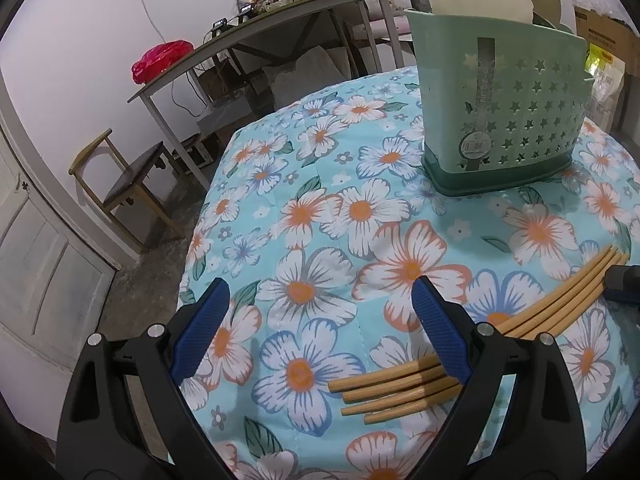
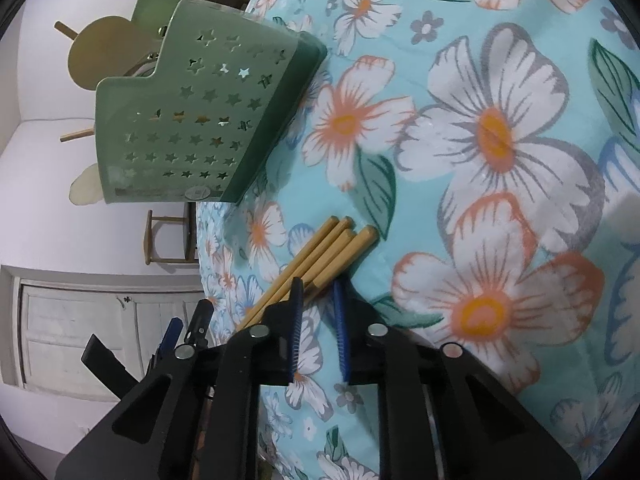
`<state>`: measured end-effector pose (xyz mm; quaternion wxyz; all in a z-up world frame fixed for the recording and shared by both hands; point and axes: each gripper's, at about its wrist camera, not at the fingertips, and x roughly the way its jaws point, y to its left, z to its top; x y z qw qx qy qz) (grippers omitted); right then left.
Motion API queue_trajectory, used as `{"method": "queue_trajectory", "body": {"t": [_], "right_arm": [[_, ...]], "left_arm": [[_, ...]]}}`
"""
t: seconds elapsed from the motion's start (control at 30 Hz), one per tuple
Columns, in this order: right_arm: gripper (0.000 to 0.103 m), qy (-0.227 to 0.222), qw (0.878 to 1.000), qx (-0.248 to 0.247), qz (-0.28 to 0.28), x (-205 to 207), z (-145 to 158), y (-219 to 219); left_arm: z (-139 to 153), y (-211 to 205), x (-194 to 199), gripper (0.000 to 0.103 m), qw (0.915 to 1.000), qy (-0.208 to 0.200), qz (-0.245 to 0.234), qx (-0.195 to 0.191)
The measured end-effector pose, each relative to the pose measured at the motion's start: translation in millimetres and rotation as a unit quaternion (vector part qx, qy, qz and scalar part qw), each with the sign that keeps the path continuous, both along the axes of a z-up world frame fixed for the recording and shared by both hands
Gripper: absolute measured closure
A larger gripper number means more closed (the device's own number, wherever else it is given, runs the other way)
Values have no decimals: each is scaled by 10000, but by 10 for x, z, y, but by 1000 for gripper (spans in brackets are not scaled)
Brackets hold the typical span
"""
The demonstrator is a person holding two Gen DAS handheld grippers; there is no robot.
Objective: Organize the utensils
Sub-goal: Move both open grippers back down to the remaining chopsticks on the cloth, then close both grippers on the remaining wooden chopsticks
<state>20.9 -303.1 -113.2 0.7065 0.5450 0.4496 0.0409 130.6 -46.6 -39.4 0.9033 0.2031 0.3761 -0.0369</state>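
Several wooden chopsticks (image 1: 400, 392) lie in a bundle on the floral tablecloth (image 1: 320, 240). A green utensil holder (image 1: 500, 112) with star cutouts stands at the back right, holding spoons and ladles. My left gripper (image 1: 320, 300) is open above the cloth, its right finger (image 1: 438, 332) over the bundle. In the right wrist view my right gripper (image 2: 318, 296) is partly open at one end of the chopsticks (image 2: 324, 254), its jaws on either side of the sticks' ends without clamping them. The holder (image 2: 192, 120) shows upper left.
The table edge drops off at the left. A wooden chair (image 1: 128, 184), a long cluttered desk (image 1: 280, 20) and a white door (image 1: 36, 248) stand beyond. A cardboard box (image 1: 608, 36) is at the far right.
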Motion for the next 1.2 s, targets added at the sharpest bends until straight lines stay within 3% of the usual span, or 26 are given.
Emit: {"method": "queue_trajectory", "body": {"t": [0.4, 0.53, 0.6, 0.67, 0.77, 0.9, 1.0, 1.1, 1.2], "right_arm": [[89, -115, 9993, -329, 127, 48, 107, -22], [89, -138, 9987, -481, 115, 109, 137, -12], [89, -147, 9983, -552, 119, 139, 152, -3], [89, -158, 9980, -596, 118, 172, 165, 15], [89, -181, 9978, -625, 120, 200, 174, 23], [89, -219, 9971, -701, 177, 236, 151, 73], [89, -256, 9964, -777, 235, 282, 158, 83], [89, -299, 9946, -937, 340, 371, 190, 123], [91, -351, 9913, -1150, 530, 481, 216, 168]], "left_arm": [[22, -12, -8, 15, 10000, -79, -9, 40], [76, 51, -59, 16, 9973, 27, -364, -636], [58, 90, -75, 28, 9922, 284, -567, -1070], [-44, 162, -24, 49, 9818, 835, -625, -1590], [-220, 276, 63, 68, 9619, 1546, -453, -2207], [-236, 378, 67, 77, 9488, 1806, -336, -2568], [-259, 450, 23, 82, 9279, 2235, -317, -2966], [-314, 480, -110, 87, 8990, 2708, -389, -3421], [-368, 452, -299, 91, 8765, 3076, -522, -3666]]}}
